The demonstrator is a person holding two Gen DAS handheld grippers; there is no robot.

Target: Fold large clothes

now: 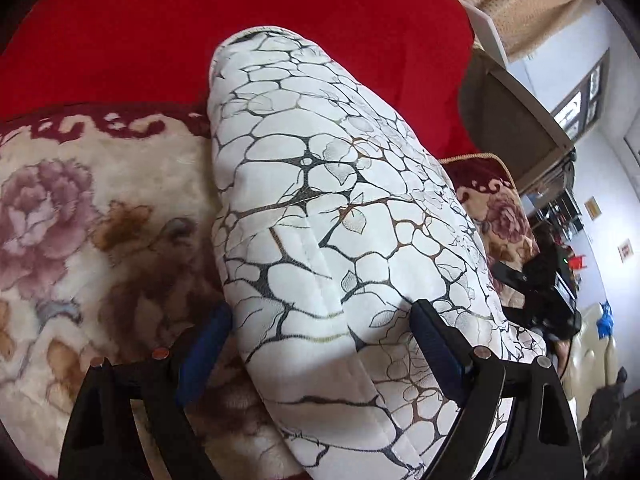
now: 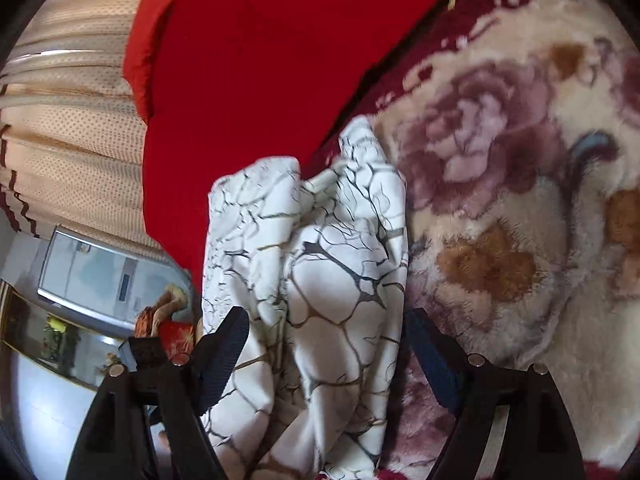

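The folded white garment with black crackle print (image 1: 320, 220) lies on the plush floral blanket (image 1: 100, 208) before a red cushion (image 1: 240, 20), between the spread, released jaws of the left gripper (image 1: 320, 320) and the right gripper (image 2: 324, 324).

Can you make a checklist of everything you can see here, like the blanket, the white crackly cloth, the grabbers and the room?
Surface: fluffy flowered blanket, with a plain red cloth behind it.
Job's things: white garment with a dark crackle pattern, bundled into a long roll on the blanket; one end bunched up.
Clutter: nothing seen on the blanket.
Grippers: left gripper open, straddling the roll; right gripper open around the bunched end.
Cables: nothing seen.
Surroundings: beige curtain, pale wall with small pictures, a person's hand at the lower edge.
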